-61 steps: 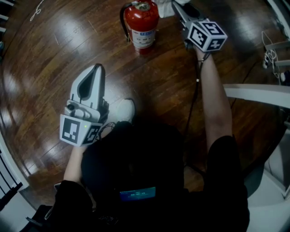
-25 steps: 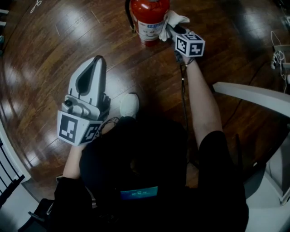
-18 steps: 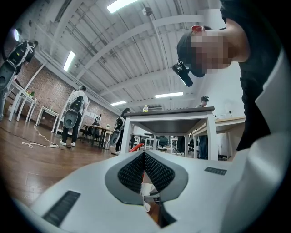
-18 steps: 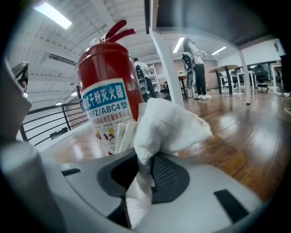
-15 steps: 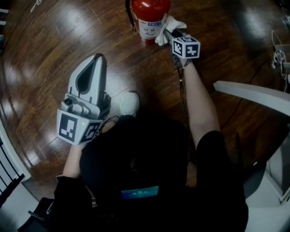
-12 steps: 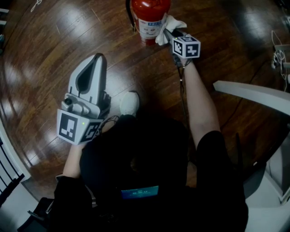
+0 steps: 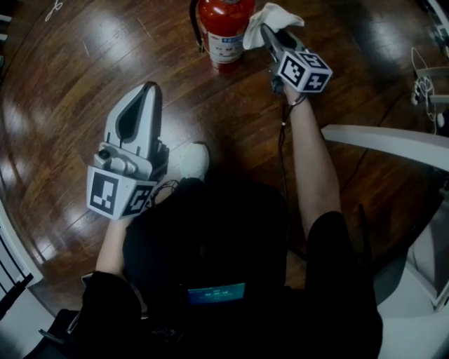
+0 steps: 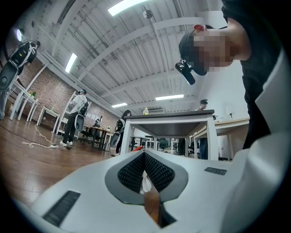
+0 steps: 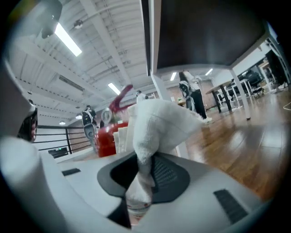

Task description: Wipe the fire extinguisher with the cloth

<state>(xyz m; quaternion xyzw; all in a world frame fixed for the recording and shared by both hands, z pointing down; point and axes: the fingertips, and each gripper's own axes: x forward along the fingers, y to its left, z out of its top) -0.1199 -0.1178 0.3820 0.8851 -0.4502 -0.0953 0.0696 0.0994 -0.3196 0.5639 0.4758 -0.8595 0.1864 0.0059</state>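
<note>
A red fire extinguisher [image 7: 223, 28] stands upright on the wooden floor at the top of the head view, with a black hose on its left side. My right gripper [image 7: 269, 31] is shut on a white cloth [image 7: 270, 18], which hangs just right of the extinguisher's body. The right gripper view has the cloth [image 9: 157, 120] bunched between the jaws, with the red extinguisher [image 9: 103, 136] behind it on the left. My left gripper [image 7: 146, 97] is held over the floor, well short of the extinguisher, with its jaws closed on nothing [image 8: 144, 155].
A white shoe [image 7: 191, 161] shows beside the left gripper. A white table edge [image 7: 393, 140] runs along the right. Cables [image 7: 421, 84] lie at the far right. People and desks [image 8: 75, 120] stand far off in the left gripper view.
My right gripper has swung with the cloth from the extinguisher's lower right side up and to the right. The left gripper has hardly moved.
</note>
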